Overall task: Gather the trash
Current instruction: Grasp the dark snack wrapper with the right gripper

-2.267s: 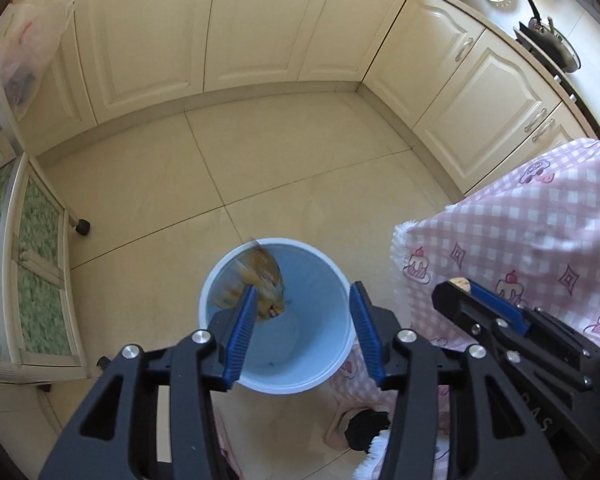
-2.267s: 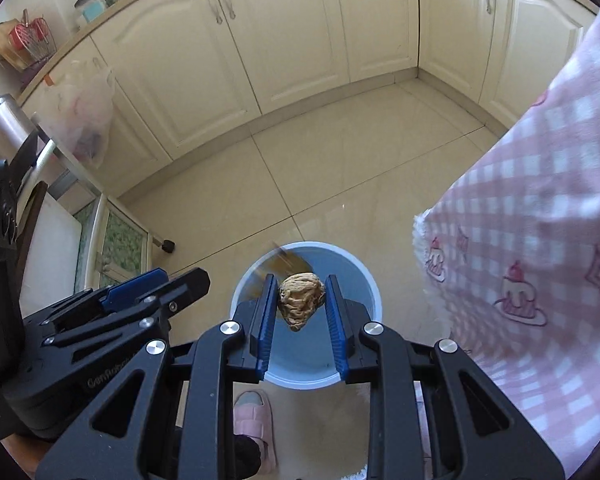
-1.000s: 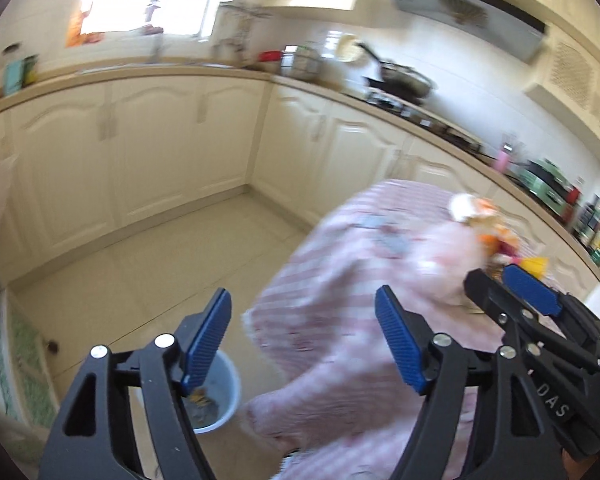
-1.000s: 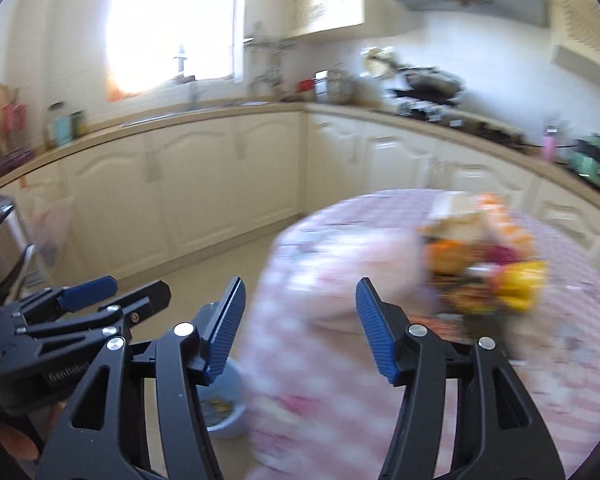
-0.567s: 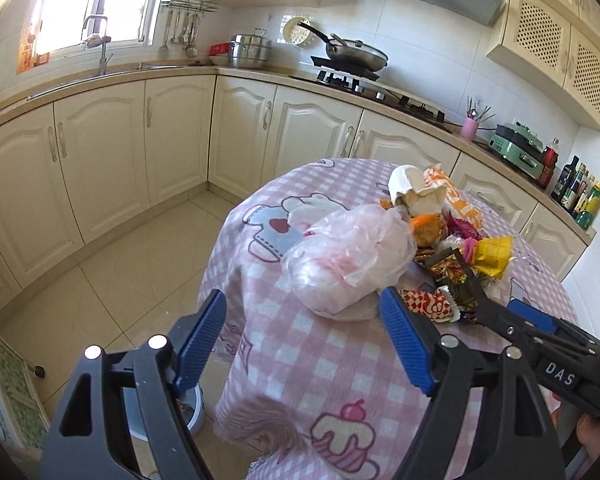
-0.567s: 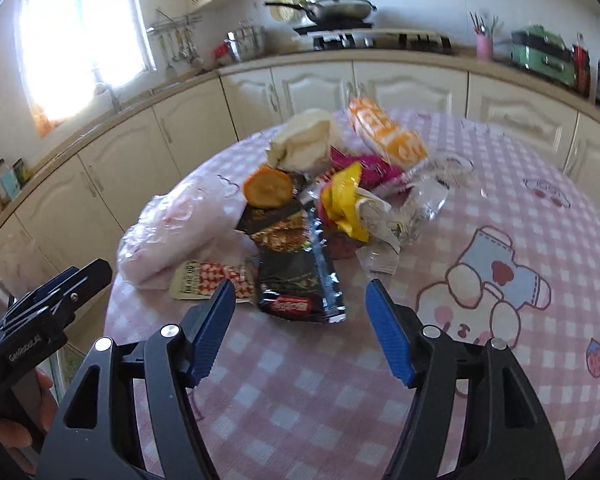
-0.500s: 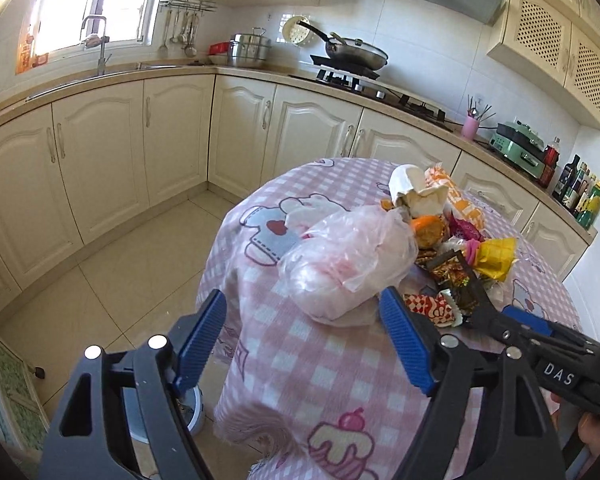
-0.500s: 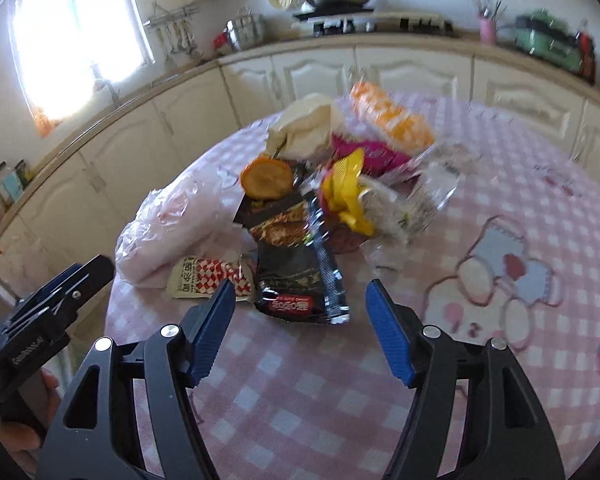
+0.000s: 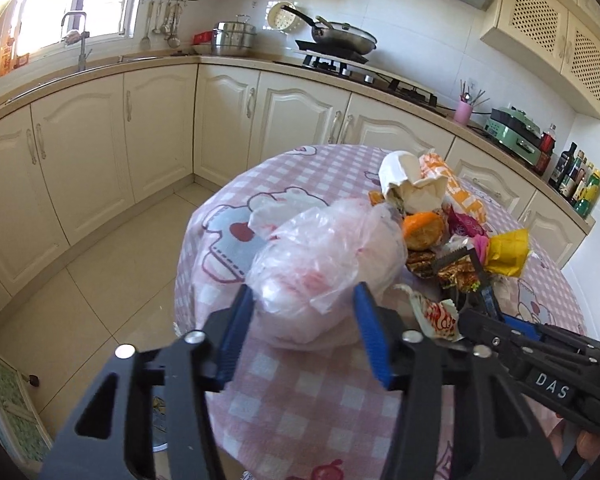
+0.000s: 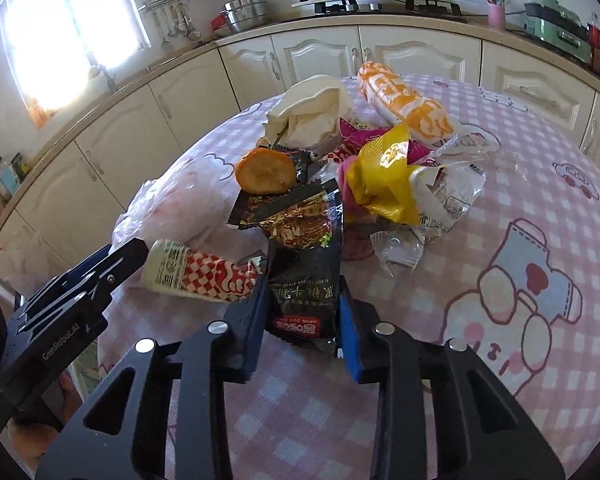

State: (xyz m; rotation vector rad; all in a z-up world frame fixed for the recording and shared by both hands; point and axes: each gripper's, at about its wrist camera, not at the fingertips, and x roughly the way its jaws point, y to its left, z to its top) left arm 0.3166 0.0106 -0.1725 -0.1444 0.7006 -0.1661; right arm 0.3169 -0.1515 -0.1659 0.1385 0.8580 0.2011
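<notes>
The left tool (image 9: 302,320) has just been closed round the clear plastic bag (image 9: 328,256); the black snack packet (image 10: 304,292) is pinched by the right tool (image 10: 302,312), both on the pink-checked table (image 10: 480,360).

bright daylight floods in from the window (image 9: 80,4) at the far left, blown out to white glare in both views, most of all the right wrist view (image 10: 72,28). the white wall tiles (image 9: 420,36) and cupboard doors (image 9: 80,152) shine pale. the tablecloth (image 10: 520,168) is evenly lit, with soft shadows under the wrappers. strong fisheye bending curves the counter (image 9: 100,68), and the corners fall to black. both views are fairly sharp, softer near the edges.
</notes>
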